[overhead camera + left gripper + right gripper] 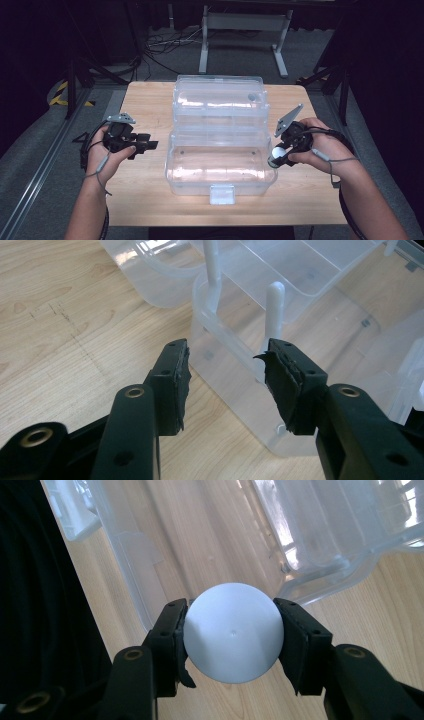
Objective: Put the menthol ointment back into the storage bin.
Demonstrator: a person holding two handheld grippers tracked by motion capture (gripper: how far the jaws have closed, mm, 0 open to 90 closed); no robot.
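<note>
A clear plastic box (220,172) lies open in the middle of the wooden table (145,107), its lid (218,100) tipped back behind it. My right gripper (276,156) is at the box's right end, shut on a white ball (278,152). In the right gripper view the white ball (232,632) sits squeezed between both pads (181,635), just above the box's rim (127,565). My left gripper (148,145) is held left of the box, open with nothing between its jaws. In the left gripper view its jaws point at the box's corner (240,390) and white hinge posts (274,310).
A latch tab (222,194) juts from the box's front wall near the table's front edge. Bare wood lies to the left and right of the box. Beyond the table's far edge are a white metal frame (245,35), floor cables and dark stands.
</note>
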